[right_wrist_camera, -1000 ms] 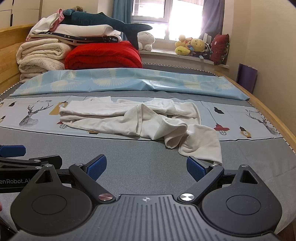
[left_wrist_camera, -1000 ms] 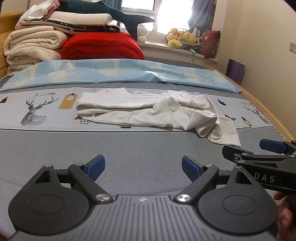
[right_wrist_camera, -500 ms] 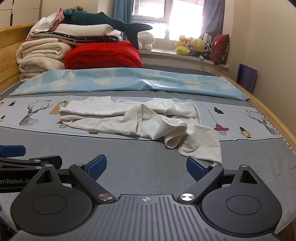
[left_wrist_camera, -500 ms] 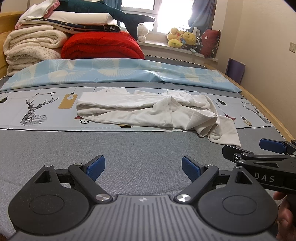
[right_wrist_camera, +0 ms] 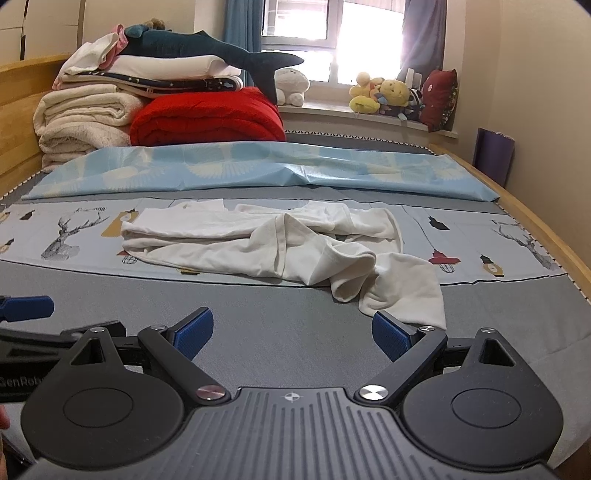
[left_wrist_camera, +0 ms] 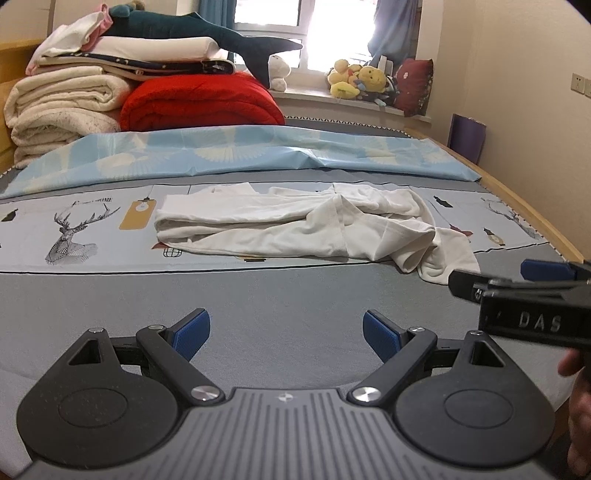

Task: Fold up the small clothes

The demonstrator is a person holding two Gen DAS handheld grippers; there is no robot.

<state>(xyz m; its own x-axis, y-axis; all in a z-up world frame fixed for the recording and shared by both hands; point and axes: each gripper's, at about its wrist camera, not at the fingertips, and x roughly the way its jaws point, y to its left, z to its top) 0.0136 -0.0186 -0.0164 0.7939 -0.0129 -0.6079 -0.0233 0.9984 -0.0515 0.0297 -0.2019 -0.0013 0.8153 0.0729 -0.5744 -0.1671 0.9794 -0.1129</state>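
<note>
A crumpled white garment (left_wrist_camera: 295, 229) (right_wrist_camera: 280, 243) lies across the patterned sheet in the middle of the bed, with one end trailing toward me on the grey cover. My left gripper (left_wrist_camera: 286, 334) hovers over the grey cover short of the garment, open, nothing between its blue pads (left_wrist_camera: 192, 334). My right gripper (right_wrist_camera: 293, 334) is open too, its right pad (right_wrist_camera: 391, 338) just short of the garment's trailing corner. In the left wrist view the right gripper (left_wrist_camera: 524, 284) shows at the right edge, held by a hand (left_wrist_camera: 580, 406).
Folded blankets (left_wrist_camera: 66, 107), a red quilt (left_wrist_camera: 203, 103) and a plush shark (left_wrist_camera: 199, 31) are stacked at the head of the bed. A light blue sheet (left_wrist_camera: 258, 151) lies behind the garment. Plush toys (left_wrist_camera: 362, 81) sit on the windowsill. The wooden bed edge (right_wrist_camera: 546, 236) runs along the right.
</note>
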